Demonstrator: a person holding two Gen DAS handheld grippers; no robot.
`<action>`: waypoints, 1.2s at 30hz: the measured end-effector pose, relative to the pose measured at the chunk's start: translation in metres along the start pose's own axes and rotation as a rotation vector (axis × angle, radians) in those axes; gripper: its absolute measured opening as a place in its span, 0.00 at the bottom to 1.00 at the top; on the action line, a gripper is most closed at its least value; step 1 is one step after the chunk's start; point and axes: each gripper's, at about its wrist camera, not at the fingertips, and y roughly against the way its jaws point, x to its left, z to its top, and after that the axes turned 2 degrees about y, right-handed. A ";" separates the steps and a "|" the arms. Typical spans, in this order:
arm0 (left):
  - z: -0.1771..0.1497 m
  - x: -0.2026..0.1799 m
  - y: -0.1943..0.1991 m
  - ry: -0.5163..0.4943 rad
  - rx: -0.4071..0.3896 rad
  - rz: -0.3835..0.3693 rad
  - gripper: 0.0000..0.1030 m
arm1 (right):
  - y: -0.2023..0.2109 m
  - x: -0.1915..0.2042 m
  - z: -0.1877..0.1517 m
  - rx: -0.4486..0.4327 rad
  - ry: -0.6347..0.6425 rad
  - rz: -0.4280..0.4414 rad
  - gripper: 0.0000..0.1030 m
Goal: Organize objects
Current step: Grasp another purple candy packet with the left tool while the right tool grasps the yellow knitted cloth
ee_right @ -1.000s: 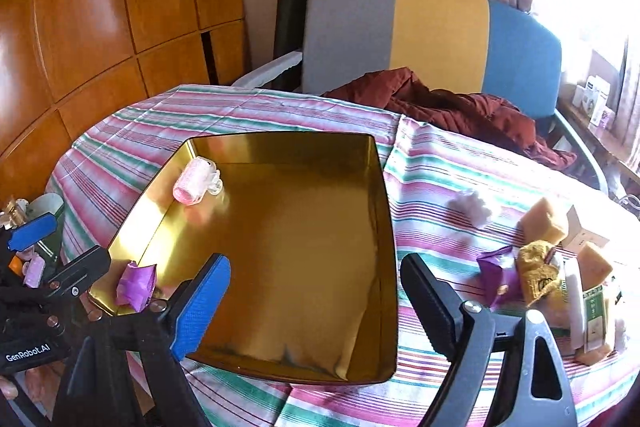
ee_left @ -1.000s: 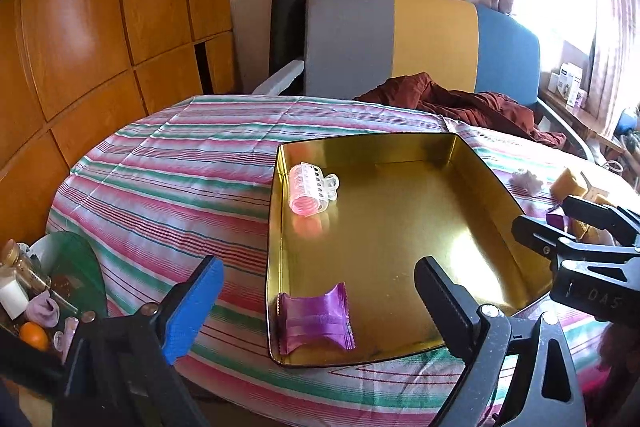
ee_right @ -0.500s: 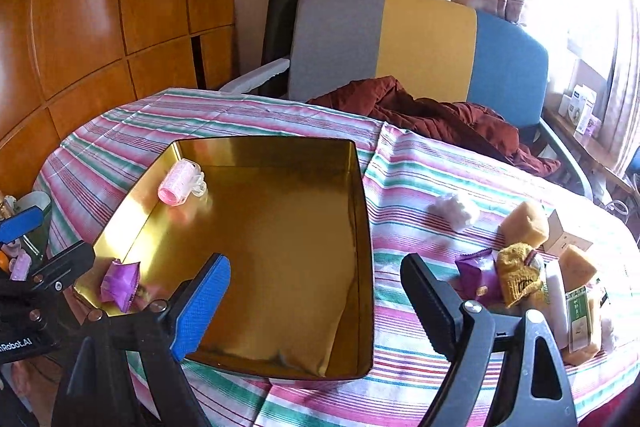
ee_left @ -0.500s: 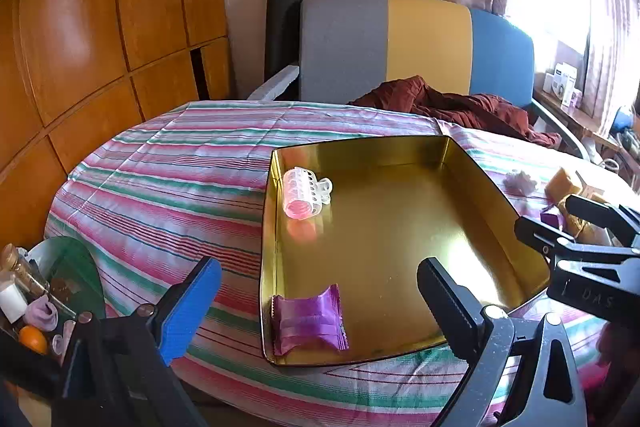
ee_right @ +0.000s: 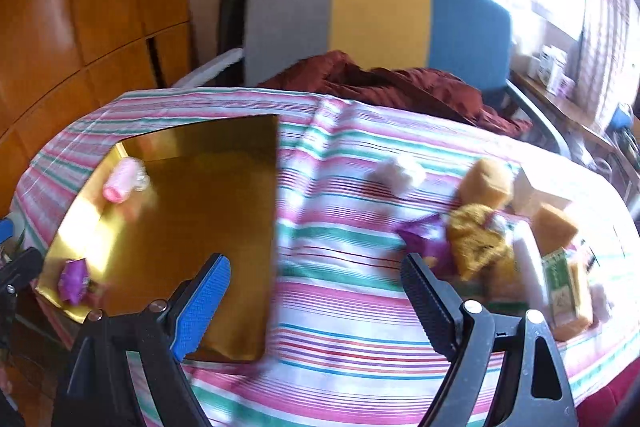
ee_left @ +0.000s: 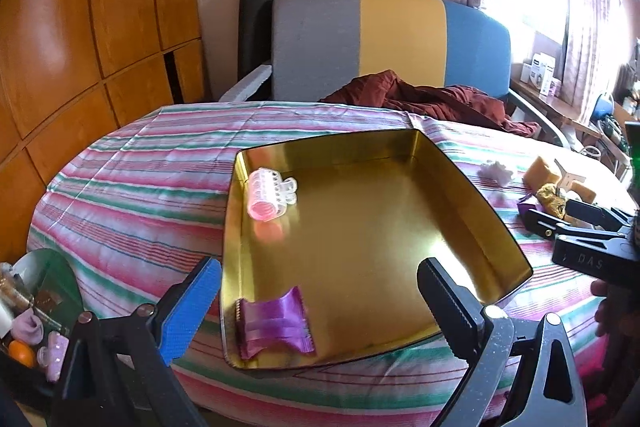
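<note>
At the table's left, our left gripper (ee_left: 316, 301) holds its fingers wide over the gold tray (ee_left: 460, 195), where the pink roller (ee_left: 266, 193) and purple packet (ee_left: 276, 323) lie. Our right gripper (ee_right: 316, 297), fingers wide and empty, has swung rightward toward the pile (ee_right: 480, 239) near the right edge: next pick.
</note>
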 end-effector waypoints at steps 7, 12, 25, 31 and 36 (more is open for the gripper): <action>0.015 -0.035 -0.005 -0.085 -0.004 -0.064 0.96 | 0.009 -0.088 0.001 0.018 -0.132 -0.093 0.86; 0.027 -0.073 -0.012 -0.159 0.001 -0.133 0.96 | 0.020 -0.161 0.005 0.018 -0.283 -0.140 0.86; 0.058 -0.187 -0.057 -0.270 0.150 -0.356 0.91 | 0.011 -0.257 -0.009 0.030 -0.510 -0.133 0.86; 0.066 -0.229 -0.107 -0.190 0.313 -0.385 0.66 | 0.012 -0.250 -0.008 0.023 -0.495 -0.087 0.86; 0.061 -0.260 -0.147 -0.177 0.412 -0.334 0.56 | 0.011 -0.253 -0.008 0.021 -0.513 -0.050 0.86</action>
